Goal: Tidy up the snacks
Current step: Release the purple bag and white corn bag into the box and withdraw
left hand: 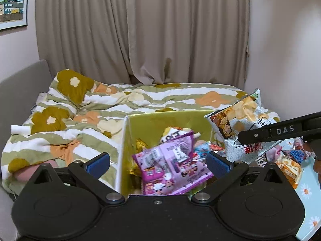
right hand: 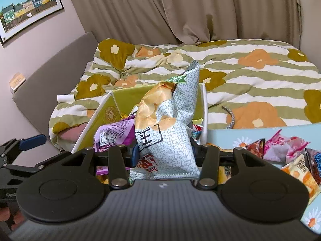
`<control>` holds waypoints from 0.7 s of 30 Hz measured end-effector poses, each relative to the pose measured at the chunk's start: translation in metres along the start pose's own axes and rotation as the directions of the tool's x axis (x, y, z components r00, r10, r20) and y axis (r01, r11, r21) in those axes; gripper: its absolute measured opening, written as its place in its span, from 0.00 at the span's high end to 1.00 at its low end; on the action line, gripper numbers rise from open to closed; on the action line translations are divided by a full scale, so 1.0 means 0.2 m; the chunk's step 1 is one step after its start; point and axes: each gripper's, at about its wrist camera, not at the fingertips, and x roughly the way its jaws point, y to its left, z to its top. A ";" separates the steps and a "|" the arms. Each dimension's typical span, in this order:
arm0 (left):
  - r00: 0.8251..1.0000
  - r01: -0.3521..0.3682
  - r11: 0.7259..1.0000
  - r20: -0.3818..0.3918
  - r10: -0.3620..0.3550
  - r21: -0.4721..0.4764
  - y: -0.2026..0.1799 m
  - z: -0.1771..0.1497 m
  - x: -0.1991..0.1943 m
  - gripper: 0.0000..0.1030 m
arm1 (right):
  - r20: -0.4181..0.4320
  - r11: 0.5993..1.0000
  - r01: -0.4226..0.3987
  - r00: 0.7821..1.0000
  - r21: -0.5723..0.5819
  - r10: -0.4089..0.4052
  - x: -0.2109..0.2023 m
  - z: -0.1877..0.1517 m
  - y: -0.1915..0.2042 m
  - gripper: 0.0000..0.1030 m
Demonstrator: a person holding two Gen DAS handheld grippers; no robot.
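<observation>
Chip bag [right hand: 166,138], pale speckled with golden crisps printed, upright and crumpled, above green box [left hand: 160,120]. Purple packet [left hand: 172,166] tilted atop wrappers inside box. More snacks [right hand: 289,156] piled on daisy-print desk [right hand: 224,136] beside box.

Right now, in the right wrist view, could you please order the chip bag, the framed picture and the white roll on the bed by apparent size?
1. Chip bag, though closest to the camera.
2. Framed picture.
3. White roll.
</observation>
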 end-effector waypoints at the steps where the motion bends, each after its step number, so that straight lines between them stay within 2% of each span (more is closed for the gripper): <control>1: 1.000 0.002 1.000 0.000 -0.002 -0.008 0.01 0.00 0.00 0.00 | -0.005 1.000 0.002 1.000 -0.006 -0.002 0.01 0.01 0.02 0.41; 5: 1.000 -0.005 1.000 -0.005 0.005 -0.027 0.04 0.00 0.00 0.00 | -0.025 0.999 0.029 0.999 -0.042 -0.030 0.08 0.03 0.07 0.38; 7: 1.000 -0.011 0.999 -0.011 0.011 -0.034 0.05 -0.01 0.00 0.00 | -0.027 0.998 0.037 0.999 -0.058 -0.039 0.12 0.03 0.09 0.24; 8: 1.000 -0.012 0.999 -0.019 0.012 -0.040 0.06 -0.02 0.00 0.00 | -0.025 0.997 0.040 0.999 -0.064 -0.042 0.14 0.03 0.10 0.00; 15: 0.998 0.001 0.997 -0.064 -0.006 -0.081 0.07 -0.06 0.03 0.00 | 0.044 0.993 0.062 0.997 -0.096 -0.058 0.11 -0.08 0.13 0.00; 21: 0.999 -0.003 0.997 -0.044 -0.001 -0.076 0.04 -0.04 -0.02 0.00 | 0.072 0.992 0.064 0.996 -0.111 -0.057 0.04 -0.10 0.15 0.00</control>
